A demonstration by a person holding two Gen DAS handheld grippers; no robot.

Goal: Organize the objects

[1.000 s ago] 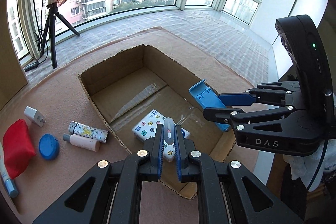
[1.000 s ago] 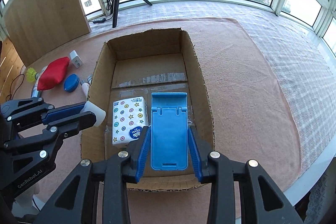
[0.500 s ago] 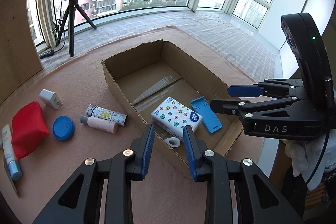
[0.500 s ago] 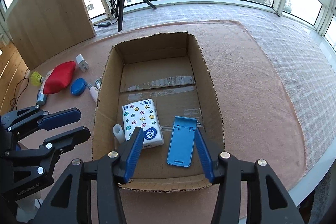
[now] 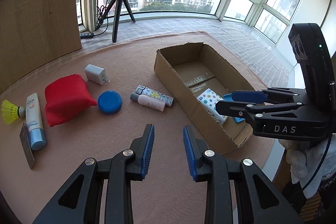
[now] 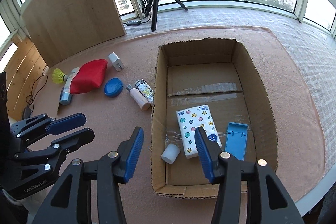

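**Both drops done, we swing back toward the loose pile**

A second ago our left gripper (image 5: 168, 149) pinched a small white bottle (image 6: 170, 153) and our right gripper (image 6: 169, 153) carried the blue stand (image 6: 235, 141). Both now lie in the cardboard box (image 6: 262, 85), flanking the tissue pack (image 6: 196, 129). Both sets of fingers are spread, nothing between them. The left view has turned from box to tabletop (image 5: 117, 140), facing the pink bottle (image 5: 150, 103), patterned tube (image 5: 156, 96) and blue lid (image 5: 109, 102). Three items packed; those nearest the box look likeliest next.
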